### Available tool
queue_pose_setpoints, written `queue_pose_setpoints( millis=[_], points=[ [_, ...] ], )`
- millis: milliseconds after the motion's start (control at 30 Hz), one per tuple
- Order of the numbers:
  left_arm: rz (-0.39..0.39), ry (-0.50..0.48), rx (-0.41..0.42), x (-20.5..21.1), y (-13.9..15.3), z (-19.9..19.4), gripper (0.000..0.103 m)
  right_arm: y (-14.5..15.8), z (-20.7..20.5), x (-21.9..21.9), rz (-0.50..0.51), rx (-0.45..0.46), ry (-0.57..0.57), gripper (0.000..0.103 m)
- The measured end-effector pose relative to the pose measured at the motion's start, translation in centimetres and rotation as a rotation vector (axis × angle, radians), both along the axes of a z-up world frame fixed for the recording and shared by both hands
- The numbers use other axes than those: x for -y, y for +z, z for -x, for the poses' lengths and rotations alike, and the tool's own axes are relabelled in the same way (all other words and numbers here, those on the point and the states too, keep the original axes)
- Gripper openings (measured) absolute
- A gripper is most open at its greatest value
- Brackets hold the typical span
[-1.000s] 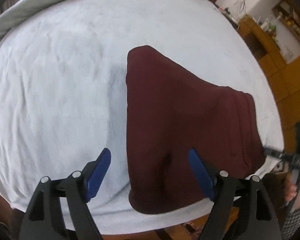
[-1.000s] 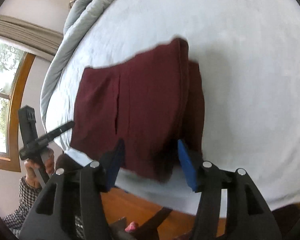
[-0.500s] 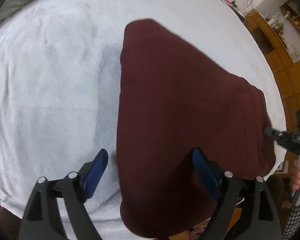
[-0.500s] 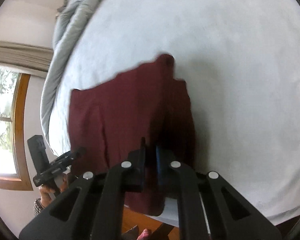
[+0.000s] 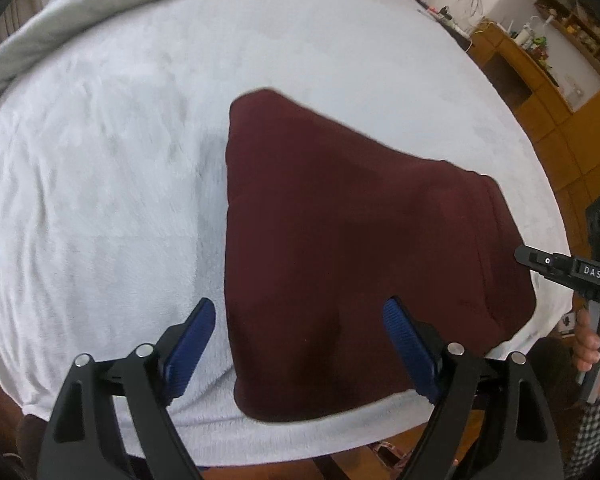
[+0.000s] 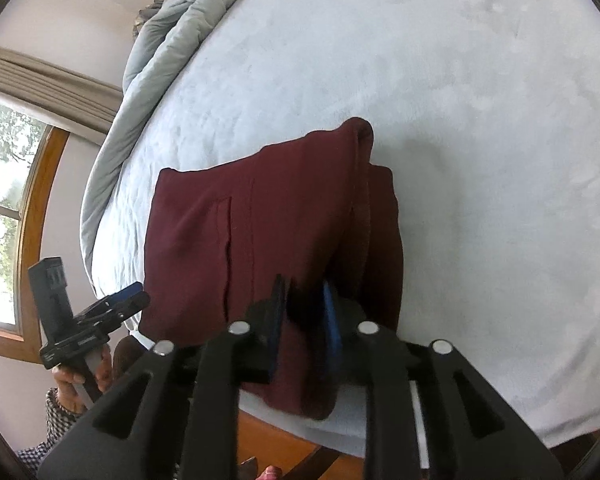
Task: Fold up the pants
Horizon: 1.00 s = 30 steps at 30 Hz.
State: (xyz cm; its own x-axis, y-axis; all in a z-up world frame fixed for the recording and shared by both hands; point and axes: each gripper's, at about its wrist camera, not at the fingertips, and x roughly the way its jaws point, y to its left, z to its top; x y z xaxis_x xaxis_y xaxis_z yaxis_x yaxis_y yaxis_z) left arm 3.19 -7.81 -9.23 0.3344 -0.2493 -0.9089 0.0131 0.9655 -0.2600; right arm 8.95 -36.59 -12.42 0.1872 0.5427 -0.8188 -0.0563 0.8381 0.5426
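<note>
Folded maroon pants (image 5: pixel 356 248) lie near the bed's (image 5: pixel 100 168) front edge. The left gripper (image 5: pixel 300 340) tilts steeply down above them, jaws spread wide and empty. The right gripper (image 6: pixel 303 320), also angled down, has just been opening, its jaws narrowly parted around the pants' near fold.

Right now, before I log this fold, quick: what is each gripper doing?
Left gripper: open wide over the pants, holding nothing.
Right gripper: jaws narrowly apart, just been opening; pants fabric shows in the gap, no pinch seen.
</note>
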Motion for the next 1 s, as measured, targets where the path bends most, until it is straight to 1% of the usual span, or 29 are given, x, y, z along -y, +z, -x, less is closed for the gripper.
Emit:
queue_pose_setpoints(
  millis=[67,133,167,233,300,433,467,500,533,567,600,700,833,900,1000],
  points=[
    [-0.009,-0.002,0.025,0.2,1.0,0.4,0.087,0.8,0.6,0.1,0.011,0.016,0.0,0.04],
    [-0.01,-0.001,0.047,0.4,1.8,0.8,0.087,1.6,1.3,0.0,0.021,0.031,0.003,0.052],
    [-0.003,-0.005,0.059,0.7,2.3,1.1,0.087,1.9,1.6,-0.2,0.024,0.033,0.002,0.065],
    [0.003,-0.01,0.071,1.3,2.9,1.5,0.087,2.4,2.5,-0.6,0.018,0.041,0.018,0.066],
    [0.002,-0.019,0.078,0.8,3.2,1.4,0.087,2.2,3.2,-1.5,0.023,0.022,0.044,0.068],
    [0.001,-0.034,0.106,1.7,3.8,1.4,0.087,0.4,4.3,-3.0,0.104,-0.033,0.087,0.069],
    [-0.002,-0.038,0.116,1.8,4.0,1.3,0.087,-0.4,4.4,-3.2,0.112,-0.057,0.093,0.066],
    [-0.003,-0.04,0.121,1.9,4.2,1.3,0.087,-1.1,4.5,-3.3,0.106,-0.078,0.097,0.056],
    [-0.002,-0.041,0.124,1.9,4.4,1.3,0.087,-1.7,4.5,-3.4,0.102,-0.091,0.09,0.054],
    [0.0,-0.041,0.131,1.9,4.6,1.3,0.087,-1.9,4.5,-3.3,0.1,-0.087,0.084,0.049],
    [0.001,-0.042,0.135,1.9,4.8,1.4,0.087,-1.8,4.6,-3.3,0.092,-0.079,0.085,0.041],
    [-0.009,-0.043,0.143,2.0,5.0,1.4,0.087,-1.3,4.4,-2.7,0.048,-0.068,0.081,0.031],
    [-0.032,-0.044,0.164,2.4,5.5,1.6,0.087,-0.3,4.4,-2.2,0.018,-0.057,0.069,0.027],
    [-0.045,-0.051,0.172,2.4,5.6,1.6,0.087,-0.4,4.5,-2.1,0.036,-0.056,0.07,0.027],
    [-0.054,-0.053,0.169,2.5,5.4,1.6,0.088,-1.8,4.4,-2.5,0.085,-0.076,0.083,0.027]
  ],
)
